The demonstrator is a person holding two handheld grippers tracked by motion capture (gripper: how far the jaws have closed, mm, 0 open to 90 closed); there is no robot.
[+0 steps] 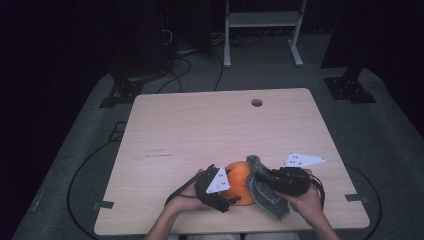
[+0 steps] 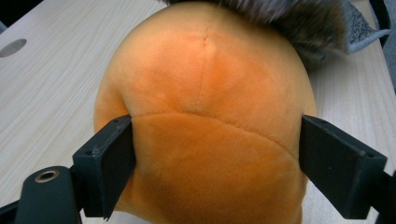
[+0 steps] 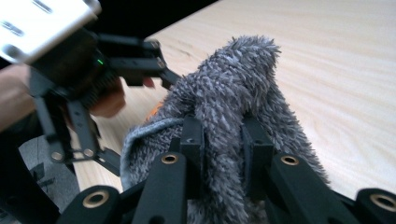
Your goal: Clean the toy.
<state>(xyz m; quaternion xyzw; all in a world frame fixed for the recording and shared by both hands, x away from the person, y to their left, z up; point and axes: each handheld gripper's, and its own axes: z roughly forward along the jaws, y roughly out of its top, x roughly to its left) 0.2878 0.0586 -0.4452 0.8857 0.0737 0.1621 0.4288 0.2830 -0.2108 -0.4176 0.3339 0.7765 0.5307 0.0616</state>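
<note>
Left tongs (image 2: 215, 154) clamp orange plush (image 2: 205, 107); right tongs (image 3: 223, 140) pinch cloth (image 3: 233, 93).

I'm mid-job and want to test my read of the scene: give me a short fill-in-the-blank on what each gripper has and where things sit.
1. The left gripper has its jaws on either side of the ____ plush toy.
2. The right gripper is shut on a fuzzy ____ cloth.
3. In the high view, the cloth lies against the plush toy's ____ side.
4. The round hole lies near the wooden table's ____ edge.

Missing words: orange; grey; right; far
</note>
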